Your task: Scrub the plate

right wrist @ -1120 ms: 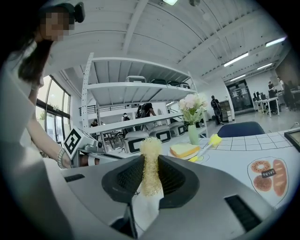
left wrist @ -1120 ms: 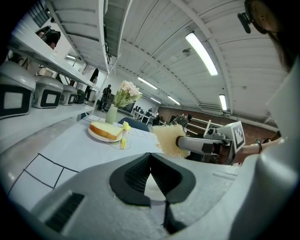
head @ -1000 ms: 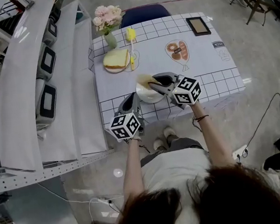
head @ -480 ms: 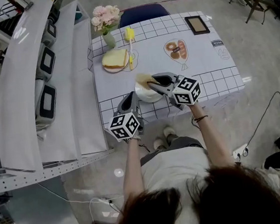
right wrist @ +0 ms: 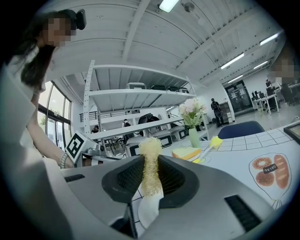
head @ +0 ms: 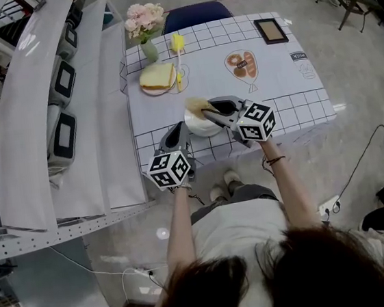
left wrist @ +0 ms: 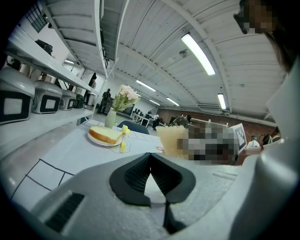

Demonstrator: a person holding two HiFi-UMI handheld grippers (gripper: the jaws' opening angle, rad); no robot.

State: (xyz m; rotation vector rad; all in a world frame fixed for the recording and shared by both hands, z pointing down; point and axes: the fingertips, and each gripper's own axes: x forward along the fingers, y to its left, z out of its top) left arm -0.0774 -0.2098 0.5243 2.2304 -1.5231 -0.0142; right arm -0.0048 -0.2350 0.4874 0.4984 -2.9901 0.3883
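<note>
Plate (head: 201, 126): white, at the near edge of the table (head: 287, 83), between both grippers
Left gripper (head: 179, 133): jaws closed on the plate's near left rim, white showing between them
Right gripper (head: 209, 113): jaws clamped on a yellow scourer (head: 197, 105)
Scourer: upright in the jaws, at the plate's far rim; contact with the plate unclear
Table: white cloth with a black grid
Far left: bread (head: 158, 76) on a dish, yellow brush (head: 179, 51), vase (head: 150, 51) of pink flowers
Far right: small frame (head: 271, 31)
</note>
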